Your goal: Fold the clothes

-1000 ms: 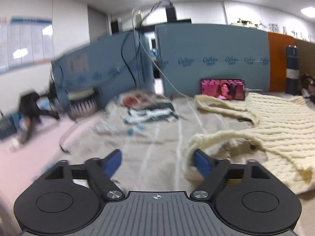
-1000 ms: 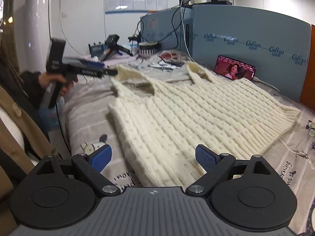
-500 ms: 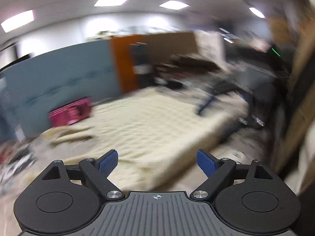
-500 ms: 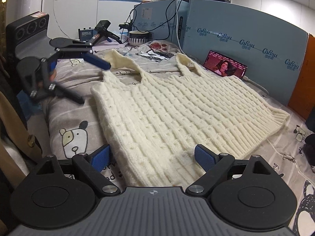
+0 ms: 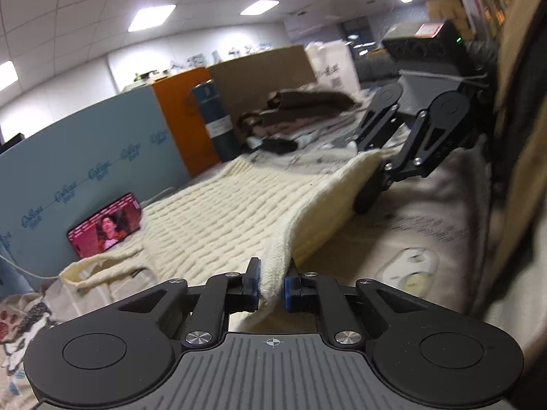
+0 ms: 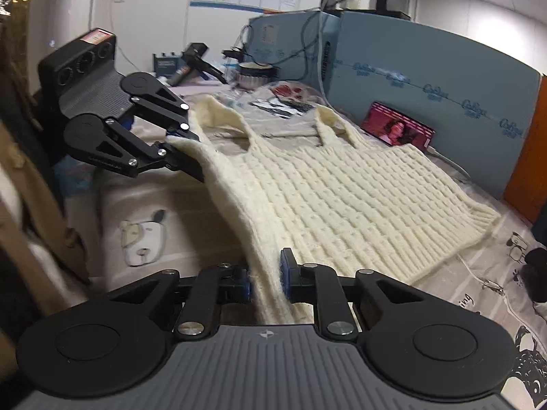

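A cream knitted vest (image 6: 342,188) lies spread on the bed, straps toward the far side. My left gripper (image 5: 271,288) is shut on the vest's near side edge (image 5: 273,273) by the armhole; it also shows in the right wrist view (image 6: 181,150). My right gripper (image 6: 265,278) is shut on the same side edge near the hem; it shows in the left wrist view (image 5: 376,177). The edge between the two grippers is lifted off the bed while the far half of the vest (image 5: 222,205) lies flat.
A phone (image 6: 398,128) with a lit screen leans on the blue partition (image 6: 427,78). Glasses (image 6: 516,249) and a white cable lie right of the hem. Dark folded clothes (image 5: 301,109) and a blue cylinder (image 5: 215,123) stand beyond. The printed bedsheet (image 6: 143,239) lies underneath.
The left gripper swung round from the strap end to the vest's side edge and shut on it. The right gripper shut on the edge near the hem. The edge has risen.
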### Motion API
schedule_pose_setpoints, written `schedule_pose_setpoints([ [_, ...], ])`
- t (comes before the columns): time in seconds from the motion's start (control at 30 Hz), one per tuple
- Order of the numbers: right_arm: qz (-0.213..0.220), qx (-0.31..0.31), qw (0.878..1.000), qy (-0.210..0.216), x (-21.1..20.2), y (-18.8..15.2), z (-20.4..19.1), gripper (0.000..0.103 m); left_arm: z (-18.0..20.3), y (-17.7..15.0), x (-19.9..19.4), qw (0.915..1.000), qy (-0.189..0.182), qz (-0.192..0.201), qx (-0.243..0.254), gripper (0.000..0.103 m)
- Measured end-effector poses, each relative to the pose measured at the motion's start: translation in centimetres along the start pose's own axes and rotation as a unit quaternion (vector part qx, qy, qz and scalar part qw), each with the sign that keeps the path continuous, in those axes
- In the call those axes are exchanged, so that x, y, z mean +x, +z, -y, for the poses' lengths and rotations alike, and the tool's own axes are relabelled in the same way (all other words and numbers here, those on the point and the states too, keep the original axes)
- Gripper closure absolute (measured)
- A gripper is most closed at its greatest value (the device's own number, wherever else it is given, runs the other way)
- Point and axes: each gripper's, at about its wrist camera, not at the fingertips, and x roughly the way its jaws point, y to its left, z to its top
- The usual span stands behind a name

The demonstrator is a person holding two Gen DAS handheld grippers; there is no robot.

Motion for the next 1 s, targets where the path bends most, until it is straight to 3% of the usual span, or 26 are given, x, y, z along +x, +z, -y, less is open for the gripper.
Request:
schedule_pose_setpoints([
  [0.1, 0.034, 0.020, 0.999, 0.016, -1.3, 0.3, 0.8, 0.088, -0.7, 0.5, -0.6, 0.9992, 0.018, 0.032, -0.013, 0.091],
  [0.2, 0.078, 0.025, 0.996, -0.026, -1.3, 1.5, 2.4, 0.088, -2.0, 1.6, 1.1, 0.9936, 0.089, 0.068, -0.011, 0.088],
  [0.33, 0.135, 0.044, 0.986, -0.089, -0.6, 3.6, 5.4, 0.088, -4.2, 3.2, 5.1, 0.9872, 0.147, 0.061, -0.010, 0.085],
  [0.57, 0.112, 0.087, 0.982, -0.126, 2.8, 4.4, 9.4, 0.088, -6.7, 4.1, 9.8, 0.9865, 0.158, 0.021, -0.037, 0.082],
  [0.67, 0.090, 0.100, 0.982, -0.134, 4.1, 4.3, 9.9, 0.088, -7.9, 3.7, 9.9, 0.9793, 0.189, 0.014, -0.070, 0.049],
  [0.7, 0.081, 0.104, 0.981, -0.139, 4.5, 4.2, 10.1, 0.088, -8.4, 3.5, 9.5, 0.9750, 0.203, 0.018, -0.088, 0.031],
  [0.77, 0.060, 0.115, 0.979, -0.157, 5.1, 3.9, 10.3, 0.088, -9.4, 3.2, 8.6, 0.9640, 0.232, 0.028, -0.127, 0.024],
  [0.83, 0.041, 0.125, 0.975, -0.177, 5.7, 3.7, 10.6, 0.081, -10.8, 2.8, 6.8, 0.9457, 0.264, 0.046, -0.185, 0.019],
  [0.9, 0.021, 0.128, 0.968, -0.213, 6.4, 3.6, 10.6, 0.046, -12.4, 1.7, 4.7, 0.9175, 0.288, 0.067, -0.265, 0.012],
  [1.0, 0.006, 0.132, 0.965, -0.228, 6.9, 3.3, 10.9, 0.038, -14.6, -0.7, 1.5, 0.8648, 0.303, 0.091, -0.390, 0.011],
])
